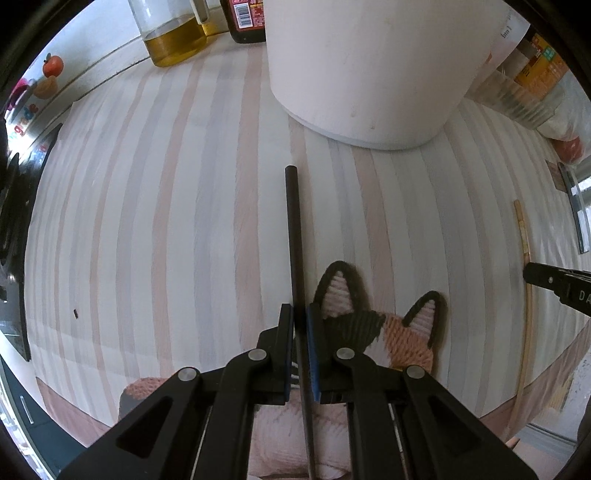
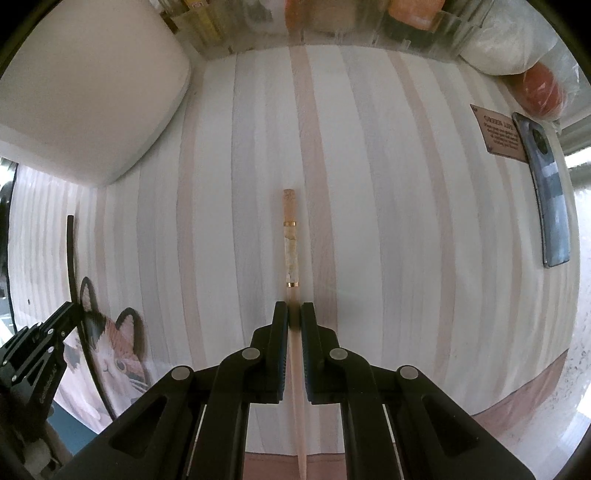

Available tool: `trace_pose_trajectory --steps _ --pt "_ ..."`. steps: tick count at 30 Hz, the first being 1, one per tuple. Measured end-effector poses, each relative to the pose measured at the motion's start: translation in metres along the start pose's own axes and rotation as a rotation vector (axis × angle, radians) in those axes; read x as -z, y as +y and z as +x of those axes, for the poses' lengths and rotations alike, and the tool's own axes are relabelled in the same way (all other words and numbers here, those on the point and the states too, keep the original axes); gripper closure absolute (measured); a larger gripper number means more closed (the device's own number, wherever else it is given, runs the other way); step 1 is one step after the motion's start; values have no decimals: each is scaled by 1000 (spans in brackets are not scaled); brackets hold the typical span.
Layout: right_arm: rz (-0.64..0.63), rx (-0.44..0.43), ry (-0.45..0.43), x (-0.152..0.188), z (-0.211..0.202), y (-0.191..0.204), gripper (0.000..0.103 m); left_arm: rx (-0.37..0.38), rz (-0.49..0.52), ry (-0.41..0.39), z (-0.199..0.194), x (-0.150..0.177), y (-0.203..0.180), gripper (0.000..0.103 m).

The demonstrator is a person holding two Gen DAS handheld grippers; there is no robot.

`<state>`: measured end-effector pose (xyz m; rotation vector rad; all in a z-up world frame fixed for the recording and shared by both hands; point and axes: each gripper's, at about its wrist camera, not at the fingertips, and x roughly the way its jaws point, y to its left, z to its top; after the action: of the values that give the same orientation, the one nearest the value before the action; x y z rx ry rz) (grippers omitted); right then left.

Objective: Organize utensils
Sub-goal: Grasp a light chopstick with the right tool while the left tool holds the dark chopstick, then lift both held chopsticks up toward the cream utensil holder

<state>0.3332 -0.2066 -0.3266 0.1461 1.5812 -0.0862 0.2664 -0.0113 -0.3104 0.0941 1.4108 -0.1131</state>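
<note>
My left gripper is shut on a black chopstick, which runs forward over the striped tablecloth toward a white cylindrical container. My right gripper is shut on a pale wooden chopstick with gold bands. That wooden chopstick also shows at the right of the left wrist view, with the right gripper's tip on it. The black chopstick and the left gripper show at the left of the right wrist view. The white container is at the upper left there.
A cat-shaped knitted mat lies under the left gripper. An oil jug and a dark sauce bottle stand at the back. A phone and a small card lie at the right, near bagged food.
</note>
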Motion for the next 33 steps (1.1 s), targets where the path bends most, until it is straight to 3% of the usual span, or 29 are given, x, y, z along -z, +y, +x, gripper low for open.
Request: trace_pose_trajectory --steps 15,33 --pt "15 -29 -38 10 1 -5 96 18 12 -10 -1 -2 1 99" --pt "14 -169 -213 36 -59 -16 96 95 -6 -163 -87 -4 12 99"
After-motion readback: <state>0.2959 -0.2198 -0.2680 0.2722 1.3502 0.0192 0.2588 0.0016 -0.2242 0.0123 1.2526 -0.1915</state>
